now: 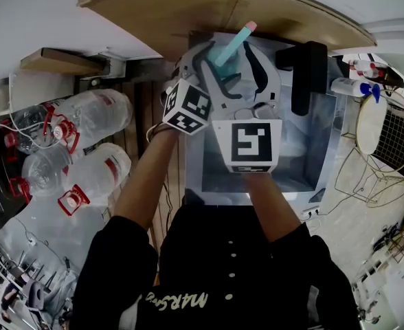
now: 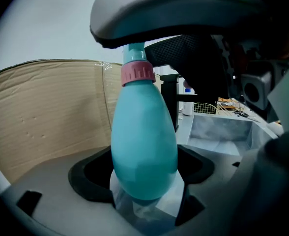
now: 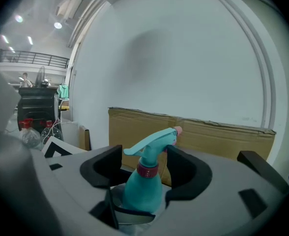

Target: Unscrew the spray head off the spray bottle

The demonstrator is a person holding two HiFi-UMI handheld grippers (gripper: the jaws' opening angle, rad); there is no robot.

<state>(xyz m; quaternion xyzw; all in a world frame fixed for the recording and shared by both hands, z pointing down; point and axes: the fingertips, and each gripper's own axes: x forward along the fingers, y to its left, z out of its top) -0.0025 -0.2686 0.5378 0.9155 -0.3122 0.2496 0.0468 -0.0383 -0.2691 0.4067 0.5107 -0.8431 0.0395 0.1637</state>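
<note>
The left tool [image 2: 143, 175] is gripping the teal spray bottle [image 2: 143, 136] around its lower body, neck pointing up and away from the person. The right tool [image 3: 144, 167] is standing open around the spray head [image 3: 153, 146] and pink collar [image 3: 147, 170] — pads flanking, apparently not pressing — so it is the nearer one for twisting.

One spray bottle [image 1: 231, 47], two grippers [image 2: 144, 181] [image 3: 144, 173], one cardboard sheet [image 1: 188, 12].

Soft, even indoor light filled all three views, with bright ceiling lamps [image 3: 58, 25] glaring in the right gripper view. Edges bowed and darkened into black corners. The teal plastic spray bottle [image 2: 143, 146] looked slightly soft up close in the left gripper view.
</note>
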